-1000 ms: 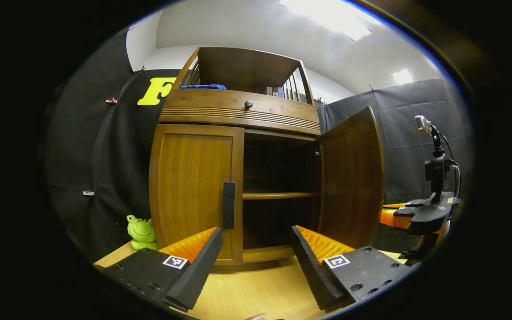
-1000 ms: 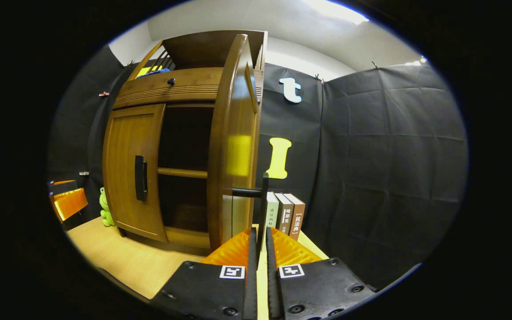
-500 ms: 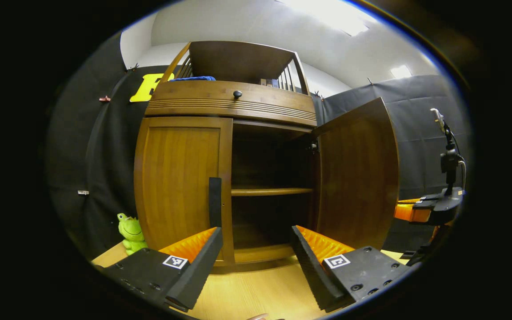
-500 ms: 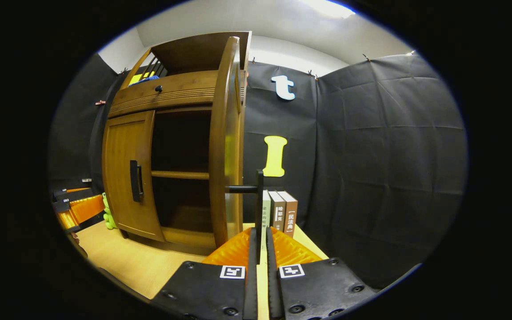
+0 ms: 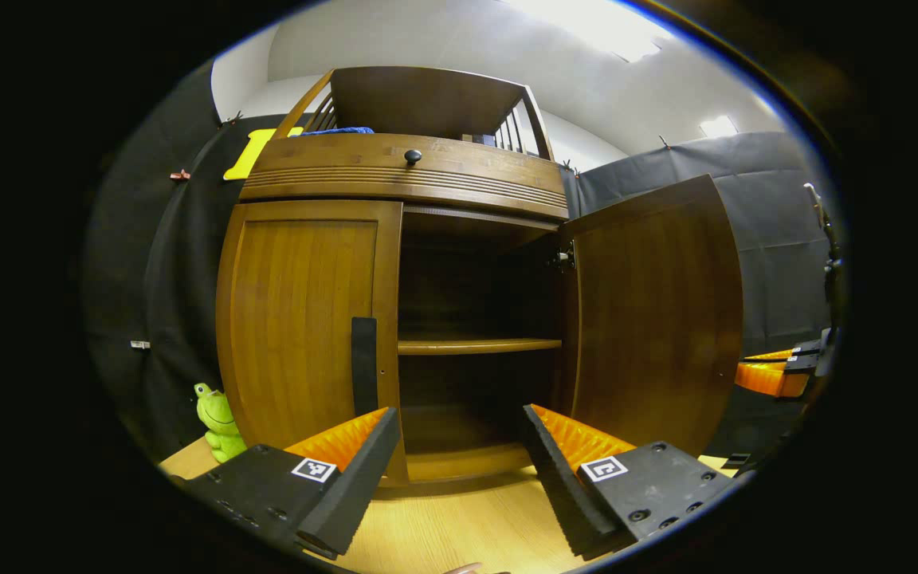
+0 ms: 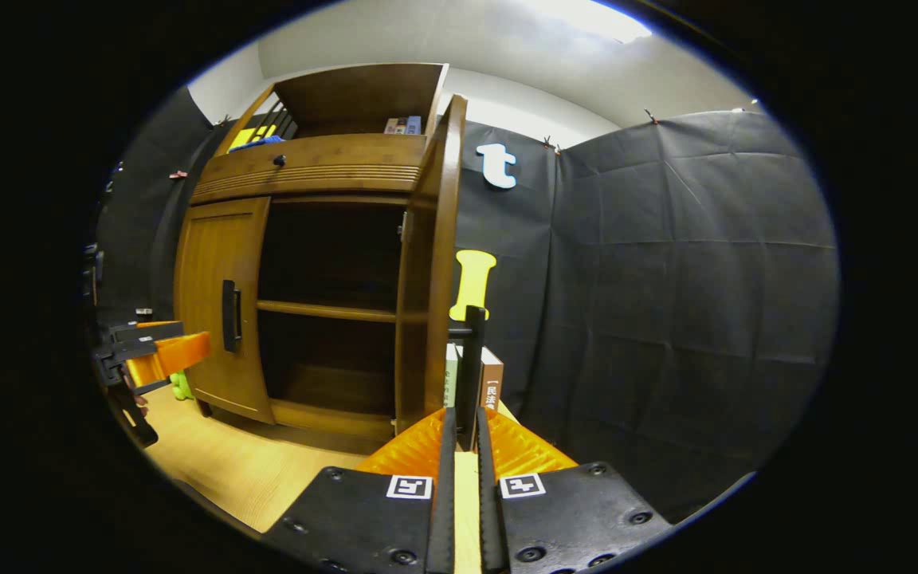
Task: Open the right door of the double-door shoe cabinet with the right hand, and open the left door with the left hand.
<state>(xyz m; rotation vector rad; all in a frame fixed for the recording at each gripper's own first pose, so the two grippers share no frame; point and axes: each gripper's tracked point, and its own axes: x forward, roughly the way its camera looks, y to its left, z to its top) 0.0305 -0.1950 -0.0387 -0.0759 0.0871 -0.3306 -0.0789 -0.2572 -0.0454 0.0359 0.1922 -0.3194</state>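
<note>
Shoe cabinet (image 5: 407, 171) upright on wooden tabletop (image 5: 459, 526), against the black booth wall. Right door (image 5: 654, 319) swung wide, inner face showing in left gripper view; edge-on in right gripper view, standing out from the carcass. Left door (image 5: 304, 319) closed flush, its vertical black handle (image 5: 363, 365) just above and beyond the left gripper (image 5: 459, 434). Left gripper fingers spread wide, gripping nothing, one tip below the left door's handle, the other before the open compartment. Inner shelf (image 5: 475, 345) across the open half, bare as far as visible. Right gripper (image 6: 460, 422) pinched nearly closed around right door handle (image 6: 471, 359), both fingers pressed to the black bar. Right gripper view adds books (image 6: 491, 387) standing beside the cabinet behind the open door, and the left gripper farther off at left. Left gripper view adds a green frog toy (image 5: 218, 414) by the cabinet's left foot, a drawer knob (image 5: 412, 157) above the doors, and the right gripper past the open door's edge.
</note>
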